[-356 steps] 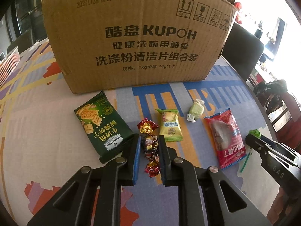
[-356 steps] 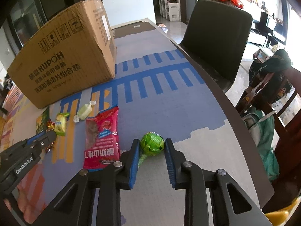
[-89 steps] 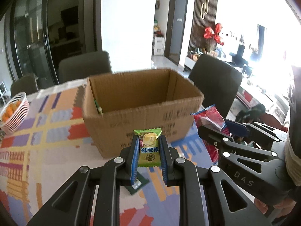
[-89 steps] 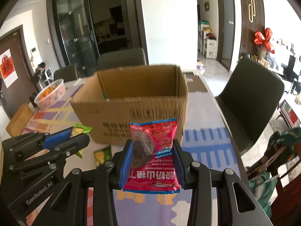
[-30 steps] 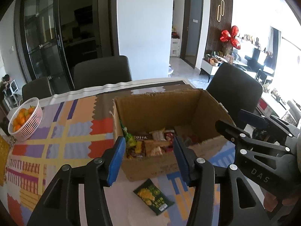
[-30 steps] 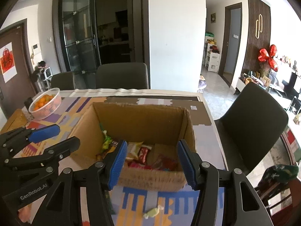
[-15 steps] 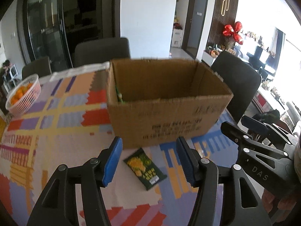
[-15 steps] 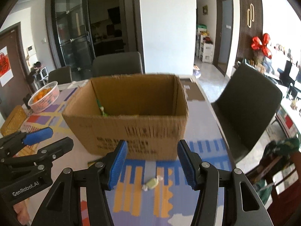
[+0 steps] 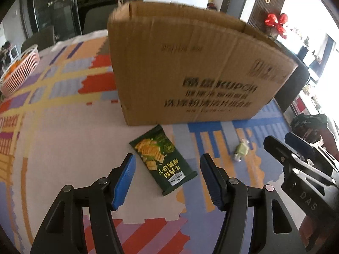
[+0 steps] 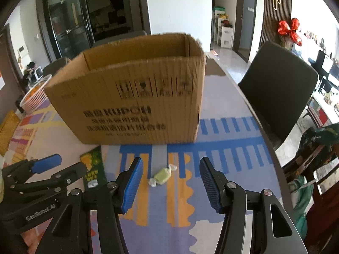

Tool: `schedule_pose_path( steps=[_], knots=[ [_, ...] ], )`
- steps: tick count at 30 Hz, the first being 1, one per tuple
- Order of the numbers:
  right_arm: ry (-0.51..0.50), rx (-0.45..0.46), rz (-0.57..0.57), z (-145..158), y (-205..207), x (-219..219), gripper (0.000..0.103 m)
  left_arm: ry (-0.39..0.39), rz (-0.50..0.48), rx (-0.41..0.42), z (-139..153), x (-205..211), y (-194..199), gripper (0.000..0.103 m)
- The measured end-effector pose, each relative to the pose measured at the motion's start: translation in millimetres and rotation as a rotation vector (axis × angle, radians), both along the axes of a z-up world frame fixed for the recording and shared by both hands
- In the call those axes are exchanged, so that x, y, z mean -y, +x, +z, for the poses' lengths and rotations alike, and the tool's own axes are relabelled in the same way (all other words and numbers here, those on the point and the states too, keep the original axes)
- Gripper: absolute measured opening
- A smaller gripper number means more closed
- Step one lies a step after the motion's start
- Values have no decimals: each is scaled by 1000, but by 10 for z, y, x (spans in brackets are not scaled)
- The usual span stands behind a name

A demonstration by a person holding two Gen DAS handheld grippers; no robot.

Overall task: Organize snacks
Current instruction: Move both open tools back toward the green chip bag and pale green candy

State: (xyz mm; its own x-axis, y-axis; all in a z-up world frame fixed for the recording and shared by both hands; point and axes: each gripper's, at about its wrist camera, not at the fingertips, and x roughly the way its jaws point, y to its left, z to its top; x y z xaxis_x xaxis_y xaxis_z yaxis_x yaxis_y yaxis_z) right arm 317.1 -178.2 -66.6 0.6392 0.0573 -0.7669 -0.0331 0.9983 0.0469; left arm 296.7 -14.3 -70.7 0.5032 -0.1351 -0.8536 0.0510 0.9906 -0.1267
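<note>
A dark green cracker packet (image 9: 162,159) lies flat on the patterned tablecloth in front of the open cardboard box (image 9: 190,67). My left gripper (image 9: 167,167) hovers over the packet, its jaws opening, blue pads either side of it and not touching. A pale green wrapped candy (image 10: 162,175) lies to the packet's right; it is also small in the left wrist view, candy (image 9: 241,151). My right gripper (image 10: 169,170) stands open above that candy with nothing held. The box (image 10: 131,97) and the packet (image 10: 94,169) show in the right wrist view too.
A white basket of oranges (image 9: 20,67) sits at the table's far left. A dark chair (image 10: 277,89) stands past the table's right edge (image 10: 264,133). A bag hangs on another chair (image 10: 317,144) at the right.
Both grippers have come down from above the box toward the table in front of it. The box interior has dropped out of sight. The left jaws have spread wider.
</note>
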Motion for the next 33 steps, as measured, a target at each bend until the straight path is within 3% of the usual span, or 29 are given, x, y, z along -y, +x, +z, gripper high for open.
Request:
schedule_pose_path(
  steps=[8,19,24,33],
  knots=[
    [6,-67,-10,-248,42,-3,56,-19,28,-55,-298,34,145,65],
    [33,-111,-17,-419,107,-13,56,33,84,-32,-436,71,237,64],
    [48,-128,-23,-512,170,-25,56,47,79,-6,-431,-35,177,45],
    [24,-140,4,-656,217,-221,56,-25,46,-8,-433,-196,116,43]
  ],
)
